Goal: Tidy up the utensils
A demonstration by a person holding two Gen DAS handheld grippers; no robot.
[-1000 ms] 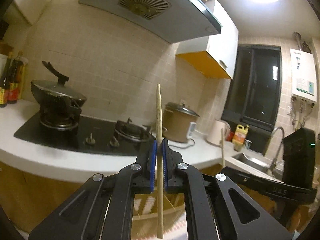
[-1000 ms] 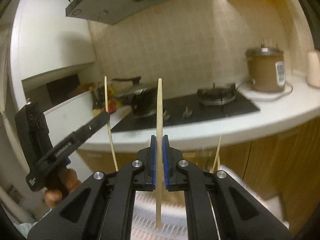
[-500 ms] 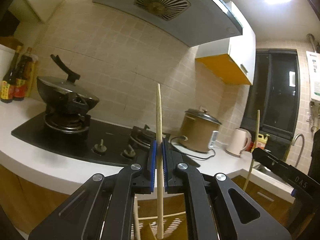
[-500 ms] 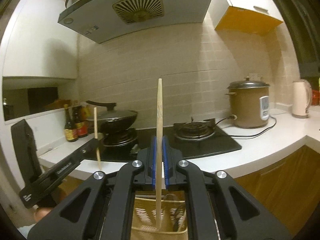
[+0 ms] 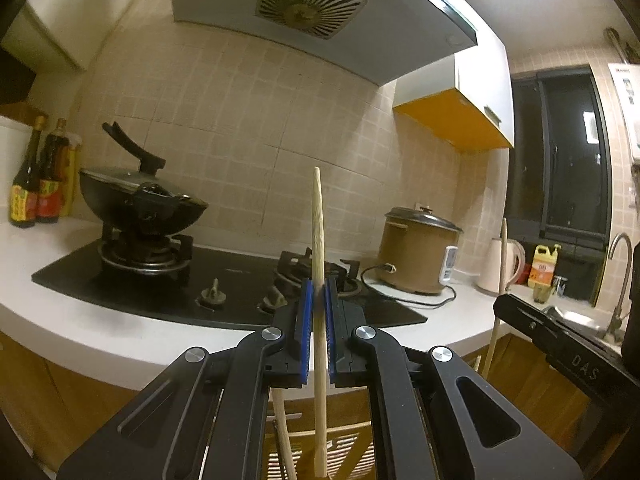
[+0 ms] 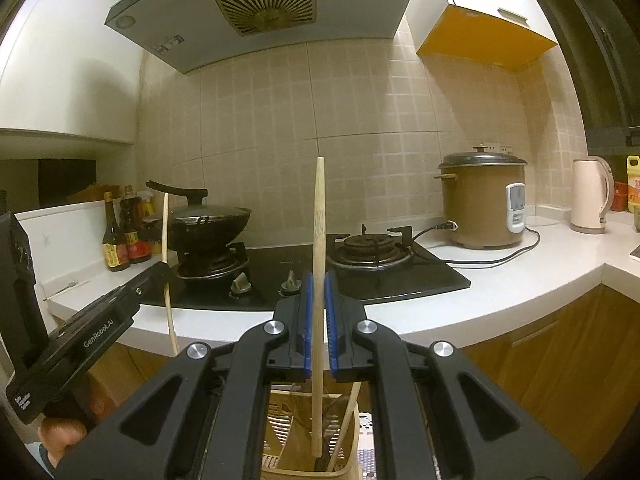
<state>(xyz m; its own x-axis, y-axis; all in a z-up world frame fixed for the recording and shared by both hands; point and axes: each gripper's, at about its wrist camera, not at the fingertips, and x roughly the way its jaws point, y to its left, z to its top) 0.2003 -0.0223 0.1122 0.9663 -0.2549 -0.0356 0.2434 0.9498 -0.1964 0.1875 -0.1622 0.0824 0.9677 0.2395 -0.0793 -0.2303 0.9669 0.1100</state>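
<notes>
Chopsticks are the item in hand. Landmark: the gas hob (image 6: 304, 276) on the white counter (image 6: 500, 292). Right of it stands a brown rice cooker (image 6: 482, 200); on its left burner, a lidded wok (image 6: 208, 220). Below its front edge sits a slatted utensil holder (image 6: 288, 432). Left gripper (image 5: 315, 312) clamps one upright chopstick (image 5: 318, 264); right gripper (image 6: 318, 304) clamps another chopstick (image 6: 319, 240), lower end inside the holder.
</notes>
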